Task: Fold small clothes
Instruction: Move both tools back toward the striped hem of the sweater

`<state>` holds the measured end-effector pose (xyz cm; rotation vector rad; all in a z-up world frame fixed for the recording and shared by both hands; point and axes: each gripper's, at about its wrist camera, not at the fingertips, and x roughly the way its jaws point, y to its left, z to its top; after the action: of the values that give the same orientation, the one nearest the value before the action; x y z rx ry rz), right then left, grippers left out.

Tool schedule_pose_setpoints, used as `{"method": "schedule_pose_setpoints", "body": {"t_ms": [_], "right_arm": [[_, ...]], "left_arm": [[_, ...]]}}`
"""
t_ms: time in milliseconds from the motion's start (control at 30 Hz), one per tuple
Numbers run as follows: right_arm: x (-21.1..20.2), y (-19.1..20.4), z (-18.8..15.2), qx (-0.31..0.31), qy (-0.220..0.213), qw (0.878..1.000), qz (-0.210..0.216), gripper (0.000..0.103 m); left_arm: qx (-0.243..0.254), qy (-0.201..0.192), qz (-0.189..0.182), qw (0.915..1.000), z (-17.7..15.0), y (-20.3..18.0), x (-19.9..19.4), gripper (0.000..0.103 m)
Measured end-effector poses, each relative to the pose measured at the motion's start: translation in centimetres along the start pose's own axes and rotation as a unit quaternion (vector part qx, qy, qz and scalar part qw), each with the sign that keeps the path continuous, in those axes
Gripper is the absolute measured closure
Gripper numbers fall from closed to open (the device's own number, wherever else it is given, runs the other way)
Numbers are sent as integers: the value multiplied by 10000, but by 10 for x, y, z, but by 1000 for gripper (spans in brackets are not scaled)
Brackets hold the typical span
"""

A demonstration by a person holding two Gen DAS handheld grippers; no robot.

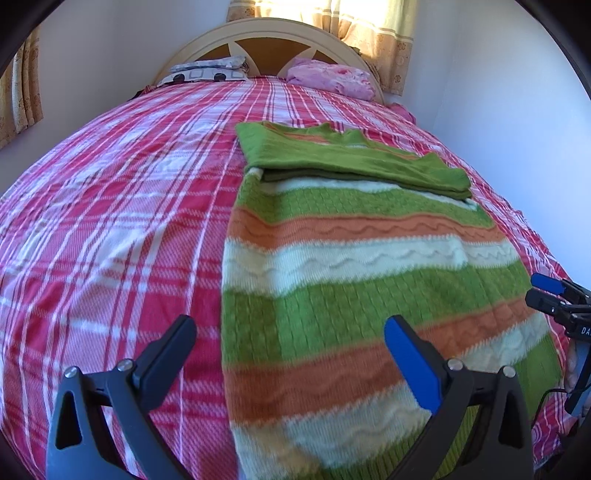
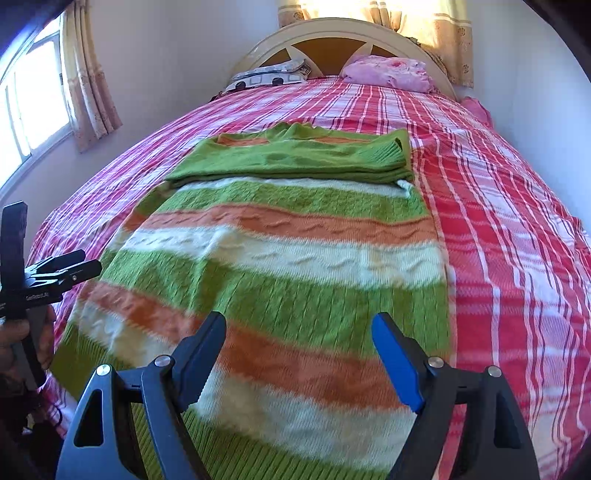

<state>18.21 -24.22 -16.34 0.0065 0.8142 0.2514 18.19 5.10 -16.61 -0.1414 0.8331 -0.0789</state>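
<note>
A knitted sweater (image 1: 369, 280) (image 2: 280, 258) striped green, orange and cream lies flat on the bed, its green sleeves folded across the upper body (image 1: 351, 158) (image 2: 295, 158). My left gripper (image 1: 291, 332) hovers open over the sweater's lower left edge, one finger above the bedspread, the blue-padded one above the knit. My right gripper (image 2: 299, 328) hangs open above the sweater's lower right part, nothing between its fingers. Each gripper also shows at the edge of the other's view: the right gripper (image 1: 554, 295), and the left gripper (image 2: 59, 273) with a hand on it.
A red, pink and white plaid bedspread (image 1: 110, 221) (image 2: 517, 221) covers the bed. Pillows (image 1: 328, 77) (image 2: 388, 72) lie by the cream headboard (image 2: 332, 33). White walls flank the bed; a curtained window (image 2: 33, 107) is at left.
</note>
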Motion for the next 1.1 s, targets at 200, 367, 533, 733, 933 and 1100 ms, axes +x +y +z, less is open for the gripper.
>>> {"method": "schedule_pose_setpoints", "body": {"t_ms": [200,367,533,733,933,1100], "right_arm": [[-9,6,-23,-11,92,9999,49,22],[-14,7,-41,-20,160,9999,9,22],[-18,4,-54,42,205,9998,-56,22],[-26,-5,-67,229,174,9995,-90,22],[-35,-8,-80,181,128,9995,-226,22],[-41,-16,-84,279,92,9993,-247,22]], "left_arm": [[67,102,-4,9999,-16,-5,-6,0],[218,110,-4,9997,-26,-10,-15,0],[308,153,6,9994,-38,-8,-25,0],[299,310,88,9990,-55,0,-31,0],[-218,601,-200,9978,-69,16,-36,5],[-266,572,-354,9974,-77,9,-45,10]]}}
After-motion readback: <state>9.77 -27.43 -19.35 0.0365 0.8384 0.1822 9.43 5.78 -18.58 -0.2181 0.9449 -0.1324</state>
